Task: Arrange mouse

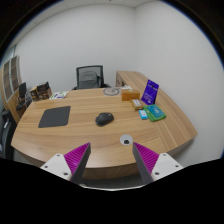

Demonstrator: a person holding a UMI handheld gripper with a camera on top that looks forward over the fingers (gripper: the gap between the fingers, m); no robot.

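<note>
A black mouse (104, 118) lies on the wooden desk (85, 135), about mid-desk, well beyond my fingers. A dark grey mouse mat (54, 116) lies flat to the left of the mouse, apart from it. My gripper (112, 159) is open and empty, held above the desk's near edge. Its two fingers with magenta pads (76, 157) stand wide apart with nothing between them.
A small round white and black object (126, 141) sits on the desk just ahead of the right finger. Boxes and a purple stand (151, 92) are at the desk's right side. A black office chair (89, 76) stands behind the desk. Shelves are at the left wall.
</note>
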